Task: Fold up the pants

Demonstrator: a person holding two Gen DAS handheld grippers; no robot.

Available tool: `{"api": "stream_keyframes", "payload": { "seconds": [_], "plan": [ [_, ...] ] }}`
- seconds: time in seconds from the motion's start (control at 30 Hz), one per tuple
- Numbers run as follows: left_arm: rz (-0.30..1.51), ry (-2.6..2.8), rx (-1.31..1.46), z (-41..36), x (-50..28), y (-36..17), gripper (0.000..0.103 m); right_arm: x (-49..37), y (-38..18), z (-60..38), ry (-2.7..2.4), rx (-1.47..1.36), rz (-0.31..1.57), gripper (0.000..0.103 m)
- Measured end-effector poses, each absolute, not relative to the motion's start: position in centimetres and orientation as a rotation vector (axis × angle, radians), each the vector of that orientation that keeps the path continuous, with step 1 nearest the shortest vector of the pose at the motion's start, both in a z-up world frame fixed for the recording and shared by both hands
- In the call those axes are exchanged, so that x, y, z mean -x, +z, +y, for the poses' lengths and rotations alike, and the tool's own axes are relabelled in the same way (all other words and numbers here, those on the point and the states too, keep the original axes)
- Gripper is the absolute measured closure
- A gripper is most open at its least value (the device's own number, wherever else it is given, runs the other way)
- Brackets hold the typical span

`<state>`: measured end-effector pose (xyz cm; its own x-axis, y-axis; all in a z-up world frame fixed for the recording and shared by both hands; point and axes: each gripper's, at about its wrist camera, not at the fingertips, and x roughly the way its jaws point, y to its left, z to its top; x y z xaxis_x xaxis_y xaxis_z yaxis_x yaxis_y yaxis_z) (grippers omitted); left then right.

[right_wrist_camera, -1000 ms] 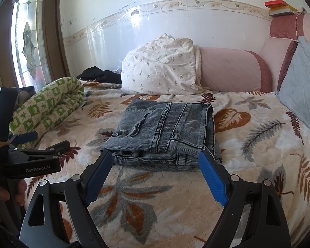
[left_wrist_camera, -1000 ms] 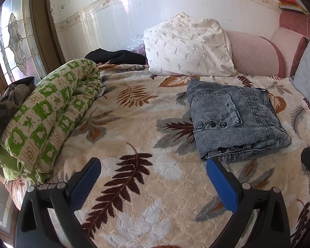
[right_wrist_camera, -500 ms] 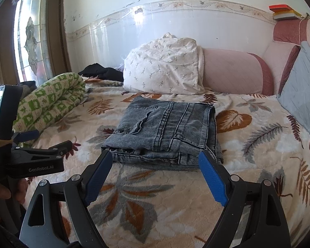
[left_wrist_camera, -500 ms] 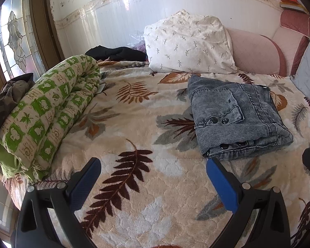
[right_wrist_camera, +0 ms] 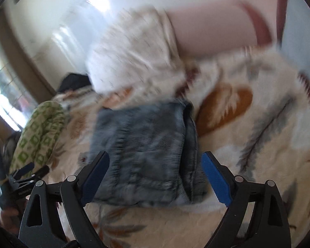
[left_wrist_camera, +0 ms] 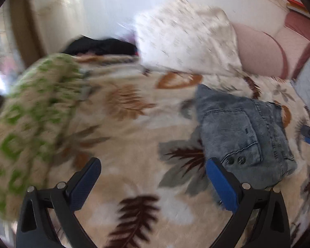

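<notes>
Motion blur smears the pillow (right_wrist_camera: 134, 49) and rolled quilt (left_wrist_camera: 31, 111) patterns.

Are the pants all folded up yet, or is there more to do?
They look done. The grey jeans lie on the leaf-print blanket as a neat folded stack. Nothing is in hand: the left gripper and right gripper are both open and holding nothing. Both pictures are blurry, so small details are hard to check. Little seems left, maybe just putting them away.

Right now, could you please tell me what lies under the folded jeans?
The folded jeans rest on the leaf-patterned bedspread, which shows all around them. The patch of bedspread directly beneath is covered, so anything there cannot be seen.
</notes>
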<state>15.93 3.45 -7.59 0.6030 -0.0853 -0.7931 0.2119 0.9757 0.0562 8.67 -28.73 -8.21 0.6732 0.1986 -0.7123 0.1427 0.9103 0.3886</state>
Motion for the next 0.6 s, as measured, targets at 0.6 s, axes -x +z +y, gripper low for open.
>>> {"api": "stream_keyframes", "payload": {
  "seconds": [0.6],
  "plan": [
    [1.279,-0.458,0.109,-3.9,-21.6,-15.1,0.000,-14.4,-16.1,-31.3,0.144,-0.740,1.013,0.006]
  ]
}}
